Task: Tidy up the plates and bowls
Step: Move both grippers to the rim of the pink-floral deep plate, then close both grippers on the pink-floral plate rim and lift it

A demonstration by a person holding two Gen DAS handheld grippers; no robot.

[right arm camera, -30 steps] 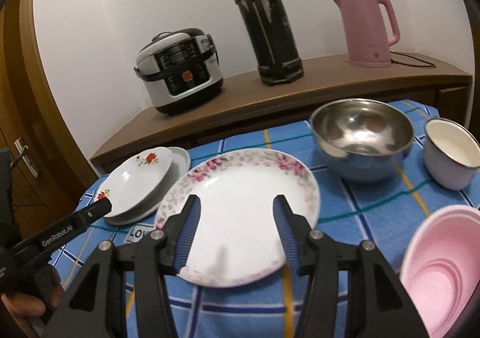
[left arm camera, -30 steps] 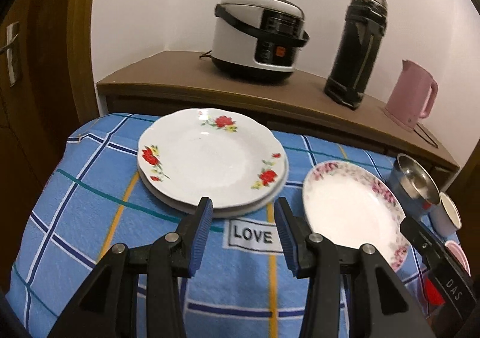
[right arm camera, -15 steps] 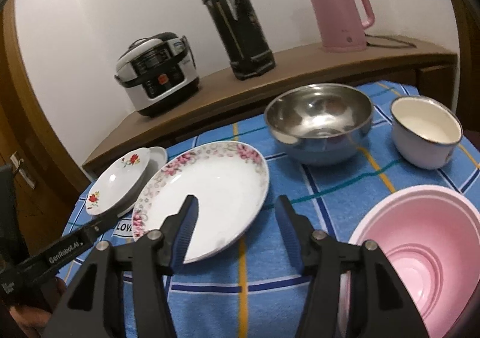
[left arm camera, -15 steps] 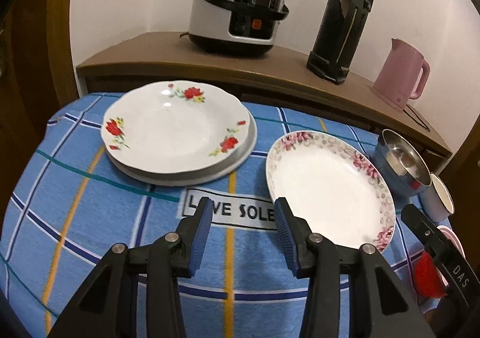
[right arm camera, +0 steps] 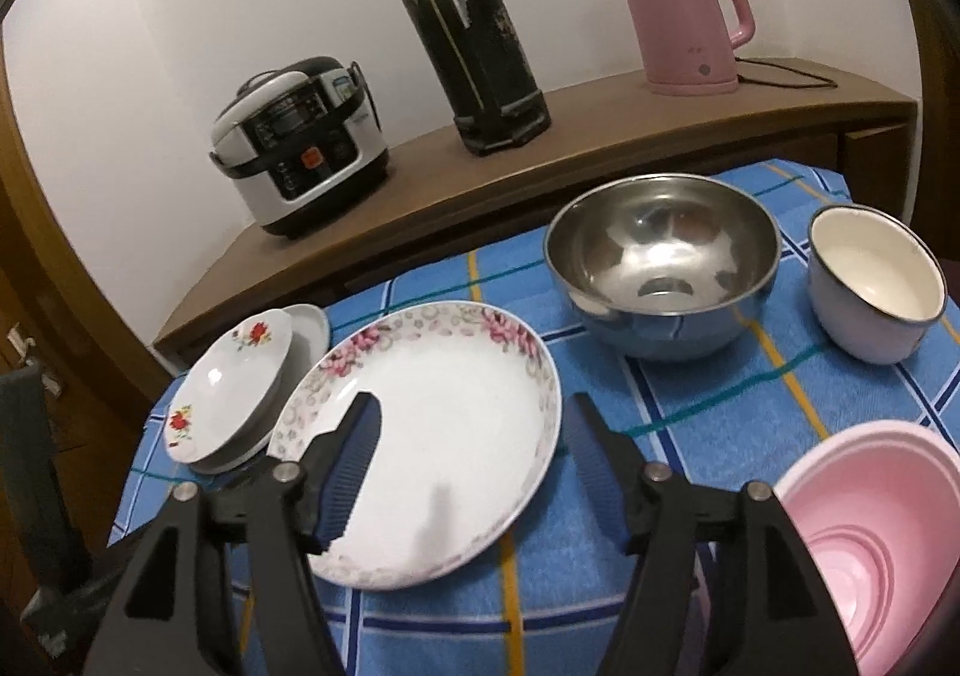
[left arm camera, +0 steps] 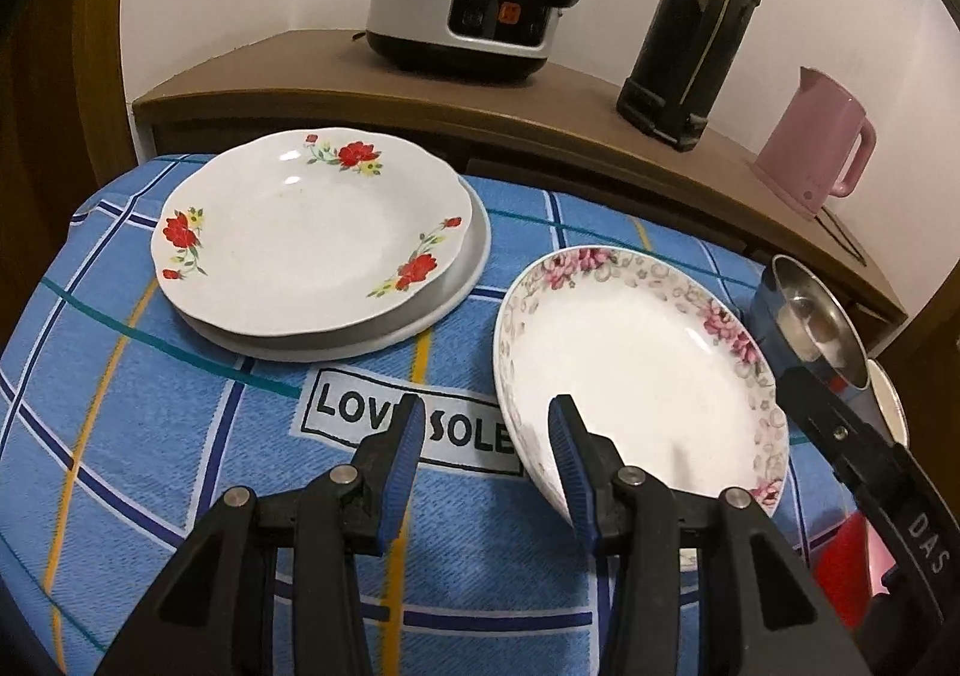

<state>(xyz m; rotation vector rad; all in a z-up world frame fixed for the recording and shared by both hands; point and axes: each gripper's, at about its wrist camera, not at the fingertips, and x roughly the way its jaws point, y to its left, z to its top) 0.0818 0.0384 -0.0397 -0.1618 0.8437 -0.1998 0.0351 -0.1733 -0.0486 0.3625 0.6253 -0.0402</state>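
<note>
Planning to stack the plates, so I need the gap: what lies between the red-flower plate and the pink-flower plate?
Only bare blue cloth lies between the red-flower plate and the pink-flower plate; the left wrist view shows it best.

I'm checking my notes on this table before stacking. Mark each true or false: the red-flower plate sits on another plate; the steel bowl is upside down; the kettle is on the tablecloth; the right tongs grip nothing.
1. The red-flower plate sits on another plate: true.
2. The steel bowl is upside down: false, it stands mouth up.
3. The kettle is on the tablecloth: false, it stands on the wooden counter.
4. The right tongs grip nothing: true; opening, astride the pink-flower plate edge.
</note>
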